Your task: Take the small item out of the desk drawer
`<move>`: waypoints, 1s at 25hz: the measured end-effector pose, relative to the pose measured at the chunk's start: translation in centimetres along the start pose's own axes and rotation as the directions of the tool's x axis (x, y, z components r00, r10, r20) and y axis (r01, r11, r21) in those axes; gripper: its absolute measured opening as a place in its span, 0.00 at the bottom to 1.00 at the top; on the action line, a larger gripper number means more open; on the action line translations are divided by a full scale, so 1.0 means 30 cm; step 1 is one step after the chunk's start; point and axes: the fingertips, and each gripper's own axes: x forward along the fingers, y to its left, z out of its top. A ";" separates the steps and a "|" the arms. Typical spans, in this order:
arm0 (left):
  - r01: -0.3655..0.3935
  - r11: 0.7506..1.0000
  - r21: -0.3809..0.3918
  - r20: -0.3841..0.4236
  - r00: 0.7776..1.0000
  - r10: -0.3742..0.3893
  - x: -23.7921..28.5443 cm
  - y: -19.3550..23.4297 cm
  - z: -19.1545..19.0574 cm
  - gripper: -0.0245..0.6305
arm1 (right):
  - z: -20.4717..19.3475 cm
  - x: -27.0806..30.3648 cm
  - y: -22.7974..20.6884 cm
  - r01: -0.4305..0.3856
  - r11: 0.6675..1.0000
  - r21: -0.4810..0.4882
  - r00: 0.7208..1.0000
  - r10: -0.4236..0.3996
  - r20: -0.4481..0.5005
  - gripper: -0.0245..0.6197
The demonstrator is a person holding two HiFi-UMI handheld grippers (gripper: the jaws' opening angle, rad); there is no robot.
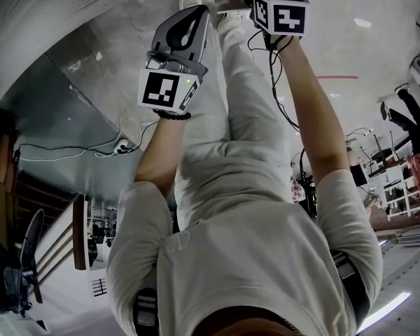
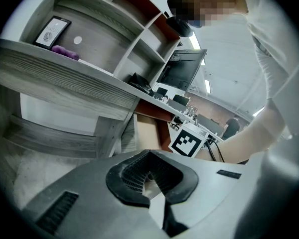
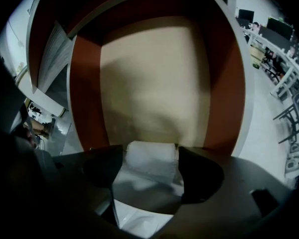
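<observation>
Right gripper view looked straight into the open desk drawer (image 3: 84,98), its red-brown walls framing a bare beige bottom. The small white packet (image 3: 150,163) lay at the near end of that bottom, directly between the jaws of the right gripper (image 3: 152,152). The dark pads met its two side edges, so the jaws appeared to be closed on it across its width, standing wide because the packet itself was broad. Taking it by the sides suited something flat and limp, since the drawer bottom left no room beneath for a pad.

Head view showed that arm stretched forward, marker cube uppermost, reaching into the drawer. The left gripper (image 1: 196,16) hung beside the person's leg (image 1: 248,96), clear of the opening. Left gripper view showed its jaws together with nothing in them, pointed toward the grey wooden desk shelves (image 2: 65,83); it seemed to have no job here. By my judgement the grip was on, and lifting the packet out was not yet done.
</observation>
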 end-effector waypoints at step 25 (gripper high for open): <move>-0.018 1.000 -0.020 0.007 1.000 0.018 0.004 0.033 0.026 0.04 | 0.019 -0.017 -0.029 0.025 0.999 -0.031 0.999 -0.024 0.023 0.46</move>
